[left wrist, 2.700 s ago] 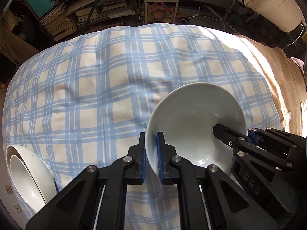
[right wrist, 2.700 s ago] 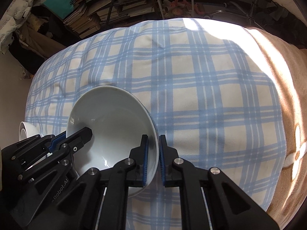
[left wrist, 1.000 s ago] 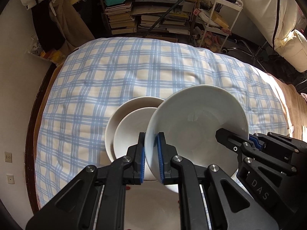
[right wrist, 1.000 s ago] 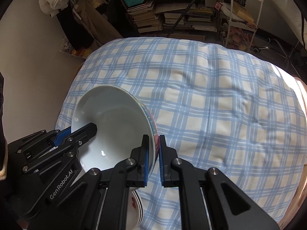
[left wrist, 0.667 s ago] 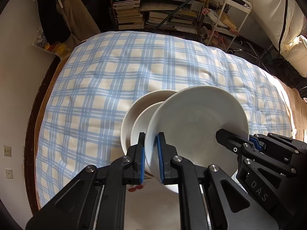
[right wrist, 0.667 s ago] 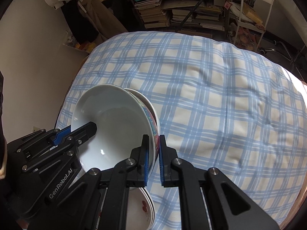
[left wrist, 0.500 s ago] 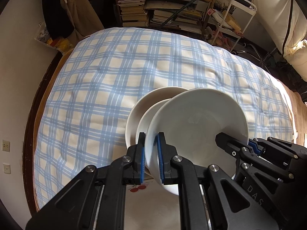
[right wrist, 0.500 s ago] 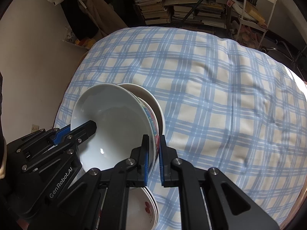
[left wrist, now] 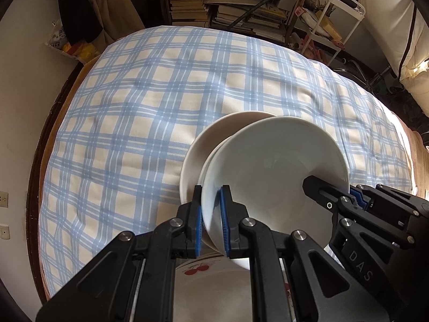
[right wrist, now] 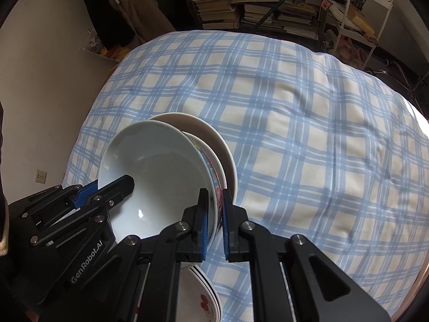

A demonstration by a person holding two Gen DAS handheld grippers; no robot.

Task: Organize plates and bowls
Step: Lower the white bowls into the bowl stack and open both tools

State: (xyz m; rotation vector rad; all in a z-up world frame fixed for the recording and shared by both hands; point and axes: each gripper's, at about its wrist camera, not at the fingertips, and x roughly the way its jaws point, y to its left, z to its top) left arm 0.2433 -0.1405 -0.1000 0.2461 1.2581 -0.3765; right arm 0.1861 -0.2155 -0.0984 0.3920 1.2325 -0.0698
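Observation:
A white bowl [left wrist: 268, 177] with a coloured pattern on its outside hangs tilted between both grippers. My left gripper [left wrist: 211, 220] is shut on its near-left rim, and my right gripper [left wrist: 332, 190] is shut on the opposite rim. In the right wrist view the same bowl [right wrist: 155, 177] is pinched by the right gripper [right wrist: 214, 217], with the left gripper [right wrist: 107, 187] on the far rim. Just under it sits a stack of cream bowls [left wrist: 203, 147] on the blue plaid cloth, whose edge [right wrist: 228, 158] shows past the held bowl. Whether the bowl touches the stack is hidden.
A plate with a cherry motif [left wrist: 203, 281] lies close below the grippers, seen again as stacked plates [right wrist: 206, 297]. The plaid cloth [left wrist: 134, 107] spreads far and right. Piles of books [left wrist: 241, 8] and a white trolley [left wrist: 346, 16] stand beyond; a wall runs along the left.
Both grippers have carried the bowl left and down over the cream stack, which is now largely covered by it. Both grips are unchanged.

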